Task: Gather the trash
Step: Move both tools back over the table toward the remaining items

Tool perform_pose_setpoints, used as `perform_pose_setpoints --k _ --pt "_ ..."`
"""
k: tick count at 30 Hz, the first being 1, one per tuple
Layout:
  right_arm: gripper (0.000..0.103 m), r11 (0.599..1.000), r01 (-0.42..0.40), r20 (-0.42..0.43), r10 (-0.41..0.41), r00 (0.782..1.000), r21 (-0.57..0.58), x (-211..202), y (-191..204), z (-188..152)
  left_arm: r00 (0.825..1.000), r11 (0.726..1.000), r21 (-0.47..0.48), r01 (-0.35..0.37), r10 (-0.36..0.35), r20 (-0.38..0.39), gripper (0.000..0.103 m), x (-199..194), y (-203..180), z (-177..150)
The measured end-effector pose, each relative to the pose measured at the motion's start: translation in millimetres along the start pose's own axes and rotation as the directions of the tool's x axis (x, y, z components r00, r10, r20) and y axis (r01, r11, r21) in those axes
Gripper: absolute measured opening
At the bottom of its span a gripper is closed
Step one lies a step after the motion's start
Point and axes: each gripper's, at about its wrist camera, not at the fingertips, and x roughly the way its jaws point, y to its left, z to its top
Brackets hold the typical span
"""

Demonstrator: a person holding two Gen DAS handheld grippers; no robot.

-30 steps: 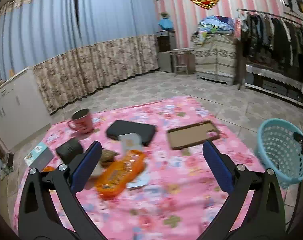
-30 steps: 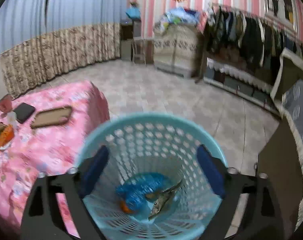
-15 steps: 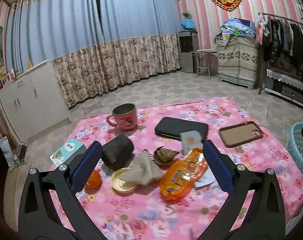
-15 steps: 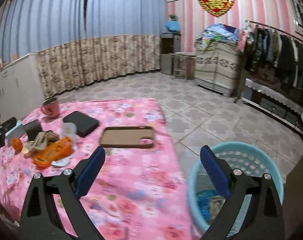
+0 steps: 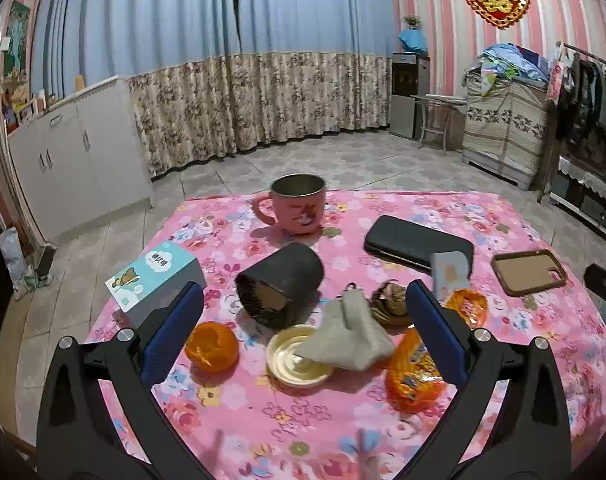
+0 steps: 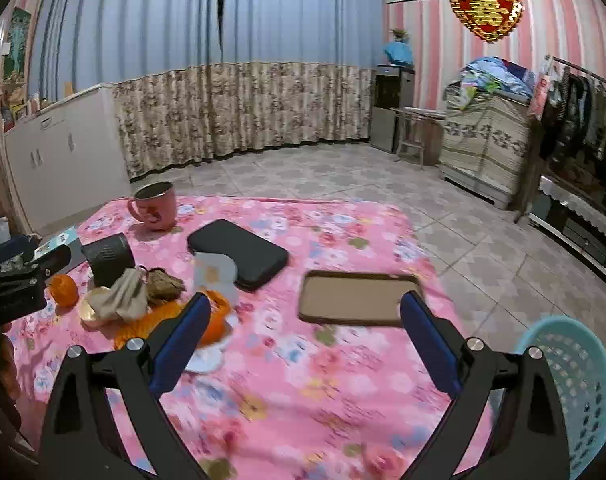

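Note:
Trash lies on the pink flowered tablecloth point(image 5: 263, 412): an orange peel point(image 5: 211, 346), a small white cup point(image 5: 297, 362) under a crumpled grey tissue point(image 5: 349, 334), a brown crumpled scrap point(image 5: 391, 304) and an orange snack wrapper point(image 5: 413, 376). My left gripper point(image 5: 305, 338) is open and empty just above this pile. My right gripper point(image 6: 305, 338) is open and empty over the table's right half, with the wrapper point(image 6: 171, 316) at its left finger. The light blue mesh basket point(image 6: 575, 392) stands on the floor at the right.
On the table are a pink mug point(image 5: 299, 208), a black roll point(image 5: 281, 292), a small blue-white box point(image 5: 155, 276), a black case point(image 5: 417, 242), a brown phone case point(image 5: 529, 272) and a small card point(image 5: 449, 274). White cabinets point(image 5: 75, 160) stand at the left.
My left gripper has swung left and closer to the trash pile. My right gripper has moved from over the basket to over the table. Both stay open.

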Motion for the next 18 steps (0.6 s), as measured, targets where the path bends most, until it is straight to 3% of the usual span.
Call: perform_pose_setpoints --k 8,18 --pt "0.094 0.999 -0.032 -0.012 0.032 0.999 -0.007 35.1 28.7 6.5 0.999 1.0 -0.014 -0.028 0.027 -0.041 0.097 17.1 23.4 -4.7" --pt "0.094 0.999 -0.027 -0.062 0.029 0.998 0.019 58.3 17.1 -17.8 0.997 0.999 -0.039 -0.021 0.018 -0.081 0.097 31.2 32.3 -7.5"
